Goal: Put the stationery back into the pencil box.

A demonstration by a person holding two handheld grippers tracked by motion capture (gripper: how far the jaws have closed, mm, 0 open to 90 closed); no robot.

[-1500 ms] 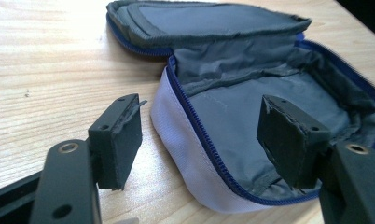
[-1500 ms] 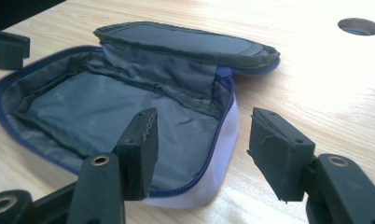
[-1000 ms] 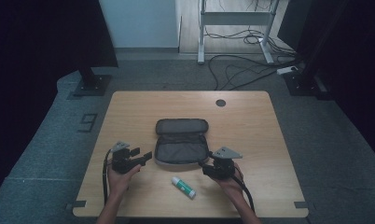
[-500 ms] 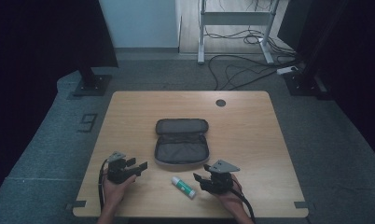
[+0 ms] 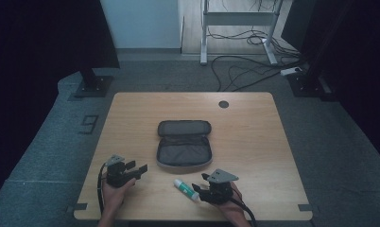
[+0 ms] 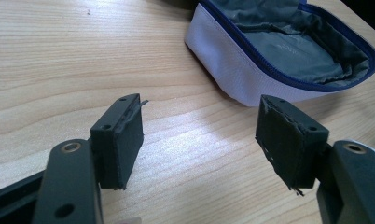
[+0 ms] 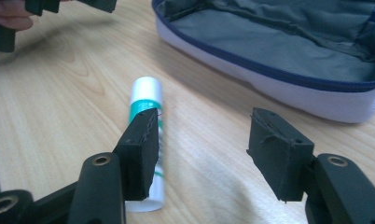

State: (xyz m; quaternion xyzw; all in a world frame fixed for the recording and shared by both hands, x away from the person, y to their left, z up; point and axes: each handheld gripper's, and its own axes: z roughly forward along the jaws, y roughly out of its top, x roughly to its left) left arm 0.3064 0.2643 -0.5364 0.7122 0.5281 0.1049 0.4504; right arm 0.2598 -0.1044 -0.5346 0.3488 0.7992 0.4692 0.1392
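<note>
Right gripper (image 7: 202, 154) jaws wide, empty, its left jaw hiding part of the glue stick (image 7: 147, 121) lying flat. Left gripper (image 6: 202, 140) spread wide too, over bare table (image 5: 254, 137). Beyond sits the open pouch (image 5: 184, 143), its lining shadowed.

The wooden table (image 5: 254, 137) is evenly lit amid dark surroundings, while soft glare is seen in the sharper gripper views.

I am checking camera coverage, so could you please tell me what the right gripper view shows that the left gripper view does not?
The right gripper view alone shows the glue stick lying on the table, partly behind its left jaw, and the other hand's gripper at top left. The left gripper view alone shows the pouch's white end wall from its side. Both share the open pouch, the wooden table and open, empty jaws.
</note>
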